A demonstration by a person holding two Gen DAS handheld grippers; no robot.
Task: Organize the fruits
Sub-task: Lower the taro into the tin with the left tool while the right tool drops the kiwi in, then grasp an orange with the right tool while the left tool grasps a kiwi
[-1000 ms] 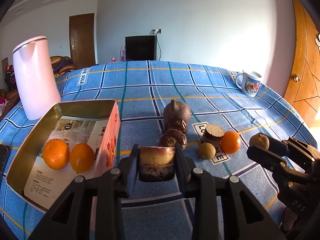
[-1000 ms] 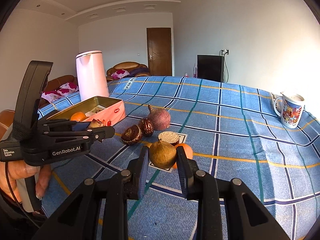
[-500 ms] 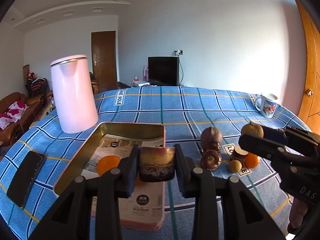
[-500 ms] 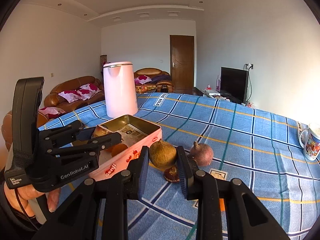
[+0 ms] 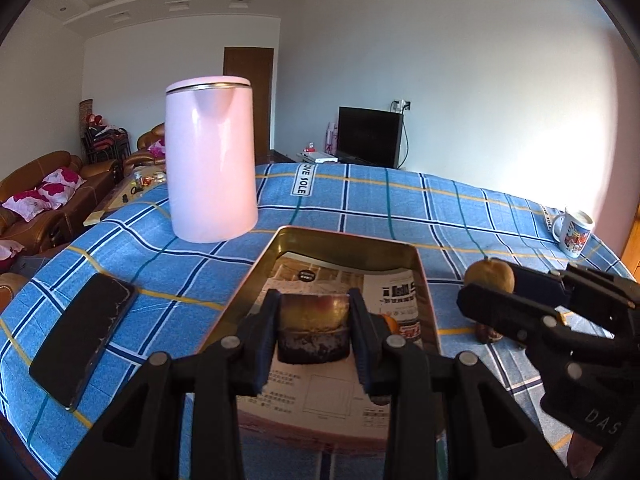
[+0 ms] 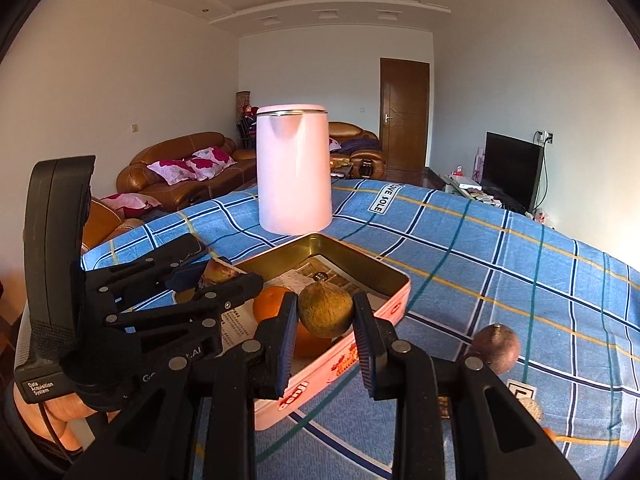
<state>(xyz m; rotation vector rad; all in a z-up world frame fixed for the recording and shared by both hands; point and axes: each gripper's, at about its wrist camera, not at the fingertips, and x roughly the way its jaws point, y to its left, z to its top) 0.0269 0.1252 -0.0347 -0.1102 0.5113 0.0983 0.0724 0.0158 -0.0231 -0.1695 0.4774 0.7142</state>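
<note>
My left gripper (image 5: 313, 338) is shut on a halved fruit (image 5: 312, 312) with a dark rind, held just above the open gold-lined tin (image 5: 348, 240). An orange (image 5: 389, 322) peeks out behind its right finger. My right gripper (image 6: 325, 330) is shut on a round brown fruit (image 6: 325, 312) over the tin's (image 6: 360, 270) near right wall, with oranges (image 6: 272, 304) in the tin behind it. The left wrist view shows the right gripper (image 5: 488, 294) and its brown fruit (image 5: 490, 276) just right of the tin. In the right wrist view, the left gripper (image 6: 224, 268) sits at the left.
A tall pink kettle (image 5: 210, 160) stands behind the tin. A black phone (image 5: 80, 344) lies near the left table edge and a mug (image 5: 574, 232) at the far right. A purple fruit (image 6: 496, 348) and other fruit pieces stay on the blue checked cloth (image 6: 500, 264), right of the tin.
Both grippers have swung left with their fruits, from over the loose fruit on the cloth to the tin. The left one now hangs over the tin and the right at its right wall.
</note>
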